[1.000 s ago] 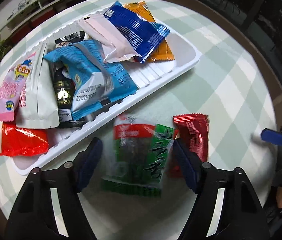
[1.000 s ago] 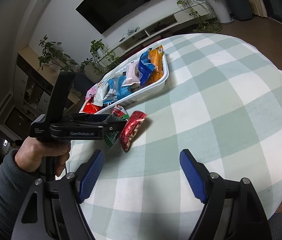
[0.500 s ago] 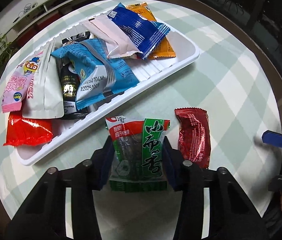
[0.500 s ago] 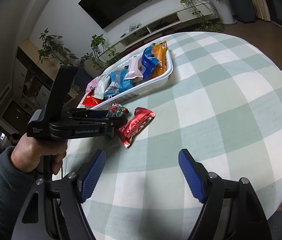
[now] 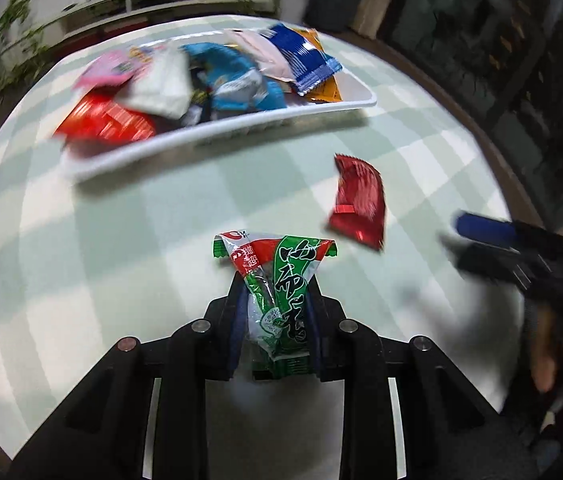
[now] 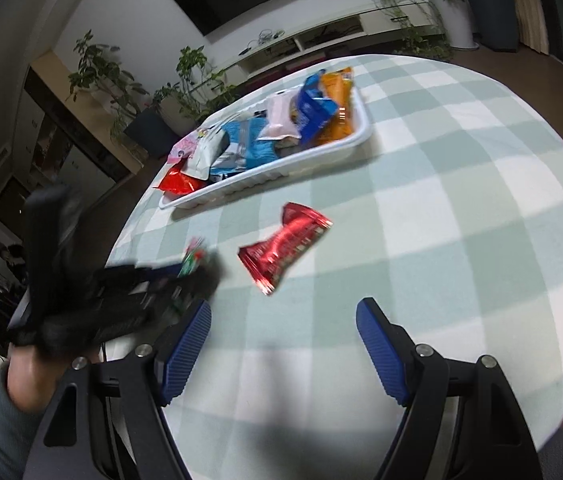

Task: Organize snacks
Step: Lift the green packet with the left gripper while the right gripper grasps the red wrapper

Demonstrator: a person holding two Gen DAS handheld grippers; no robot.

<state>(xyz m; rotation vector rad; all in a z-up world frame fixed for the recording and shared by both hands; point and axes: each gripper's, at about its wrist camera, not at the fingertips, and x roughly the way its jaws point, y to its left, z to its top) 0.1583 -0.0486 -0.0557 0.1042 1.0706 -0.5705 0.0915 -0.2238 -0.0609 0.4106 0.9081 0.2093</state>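
Note:
My left gripper (image 5: 275, 304) is shut on a green and red snack packet (image 5: 277, 280) and holds it above the checked tablecloth; it shows blurred in the right wrist view (image 6: 195, 258). A red snack packet (image 5: 357, 202) lies loose on the cloth, also in the right wrist view (image 6: 285, 246). The white tray (image 5: 217, 136) behind holds several snack packets; it also appears in the right wrist view (image 6: 277, 174). My right gripper (image 6: 281, 344) is open and empty, near the table's front, short of the red packet. It appears blurred in the left wrist view (image 5: 489, 236).
The round table with the green and white checked cloth (image 6: 461, 200) drops off at its edges. Plants (image 6: 193, 80), a low TV shelf (image 6: 321, 36) and a cabinet stand beyond it.
My left gripper closed on the green packet and lifted it off the cloth, pulling back from the tray. My right gripper moved closer to the red packet.

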